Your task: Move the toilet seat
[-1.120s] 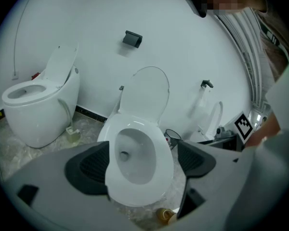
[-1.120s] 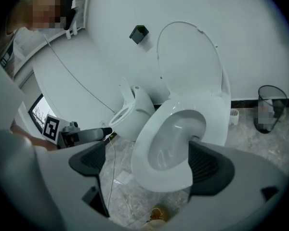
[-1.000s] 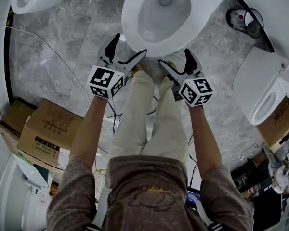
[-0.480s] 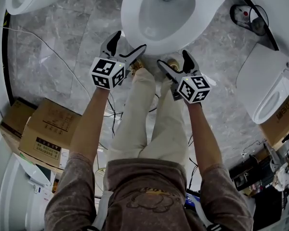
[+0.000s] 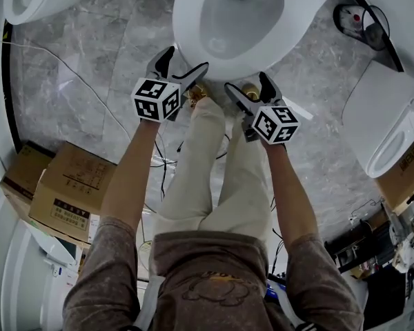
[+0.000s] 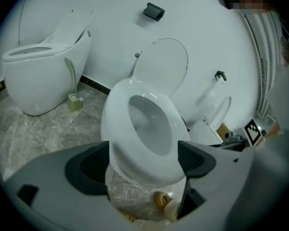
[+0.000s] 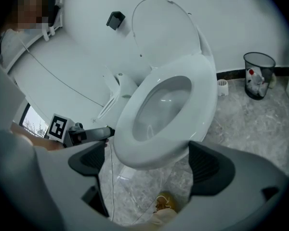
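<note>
A: Grippers?
B: Left gripper and right gripper are being held wide open, nothing being gripped.
A: Toilet seat?
B: Lying down on the bowl, front edge being framed just ahead of both grippers' jaws.

A toilet seat is seen at top centre, lying on its bowl. The left hand-held gripper and the right hand-held gripper are held at its front rim, jaws spread apart. Boxes are seen on the floor at lower left.
</note>
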`<state>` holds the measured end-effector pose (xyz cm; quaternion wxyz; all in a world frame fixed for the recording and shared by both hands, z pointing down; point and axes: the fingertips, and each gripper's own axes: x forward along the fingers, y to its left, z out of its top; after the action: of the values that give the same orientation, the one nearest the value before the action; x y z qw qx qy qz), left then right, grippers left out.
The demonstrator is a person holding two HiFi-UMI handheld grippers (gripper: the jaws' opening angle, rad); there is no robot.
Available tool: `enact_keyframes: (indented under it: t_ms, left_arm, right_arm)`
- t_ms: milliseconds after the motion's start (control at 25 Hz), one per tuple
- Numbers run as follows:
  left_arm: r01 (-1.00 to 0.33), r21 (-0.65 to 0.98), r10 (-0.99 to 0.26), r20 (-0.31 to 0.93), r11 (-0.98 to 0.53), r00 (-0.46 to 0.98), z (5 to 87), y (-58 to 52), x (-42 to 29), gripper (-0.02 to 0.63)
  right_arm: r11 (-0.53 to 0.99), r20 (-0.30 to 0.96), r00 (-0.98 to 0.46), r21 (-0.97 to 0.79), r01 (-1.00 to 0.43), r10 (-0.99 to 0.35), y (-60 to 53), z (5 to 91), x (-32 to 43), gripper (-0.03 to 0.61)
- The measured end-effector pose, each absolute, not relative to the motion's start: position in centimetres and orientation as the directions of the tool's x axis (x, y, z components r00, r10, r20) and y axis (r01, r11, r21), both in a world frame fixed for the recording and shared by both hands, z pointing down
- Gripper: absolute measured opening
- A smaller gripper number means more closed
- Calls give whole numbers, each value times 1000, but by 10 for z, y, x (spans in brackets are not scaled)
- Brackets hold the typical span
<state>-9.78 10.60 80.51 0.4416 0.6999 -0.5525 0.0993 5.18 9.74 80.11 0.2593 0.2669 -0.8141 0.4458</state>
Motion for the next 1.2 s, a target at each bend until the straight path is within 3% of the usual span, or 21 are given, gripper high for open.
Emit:
enact_keyframes:
  t_ms: [1080,1200]
  left_arm:
    - [-787,615,-650,615,43,446,816,106,-91,433]
    - [-779,625,-647,613,46,453,812,106,-91,433]
  right_arm:
    - [389,711,-677,-578,-717,-191,106,825,43,540]
    - [395,720,-665,-563,-726,-197,105,822,47,511]
